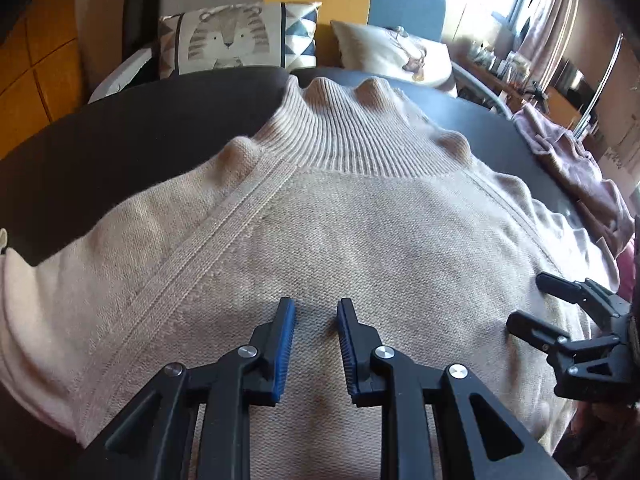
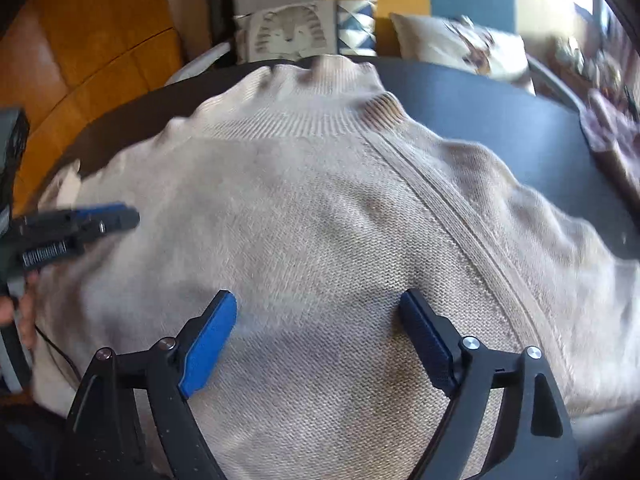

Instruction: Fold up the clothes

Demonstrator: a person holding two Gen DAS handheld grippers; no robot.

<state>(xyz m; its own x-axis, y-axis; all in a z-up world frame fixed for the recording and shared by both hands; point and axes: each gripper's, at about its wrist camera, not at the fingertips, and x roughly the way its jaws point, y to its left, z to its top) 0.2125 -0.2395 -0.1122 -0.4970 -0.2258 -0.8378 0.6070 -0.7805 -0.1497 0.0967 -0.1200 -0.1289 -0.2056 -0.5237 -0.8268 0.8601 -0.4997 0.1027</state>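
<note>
Beige sweater (image 1: 340, 220) flat on dark bench (image 1: 140, 128), left tool (image 1: 316, 312) narrow and seemingly empty, right tool (image 2: 318, 308) wide: risks bunching the knit.

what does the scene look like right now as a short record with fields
garment: beige knit sweater spread flat, ribbed collar at the far side
surface: dark table
left gripper: over the sweater's middle, fingers a narrow gap apart, nothing between them
right gripper: over the sweater, fingers wide apart, nothing held
other cloth: pinkish garment at the table's right edge
background: tiger-print cushion
</note>
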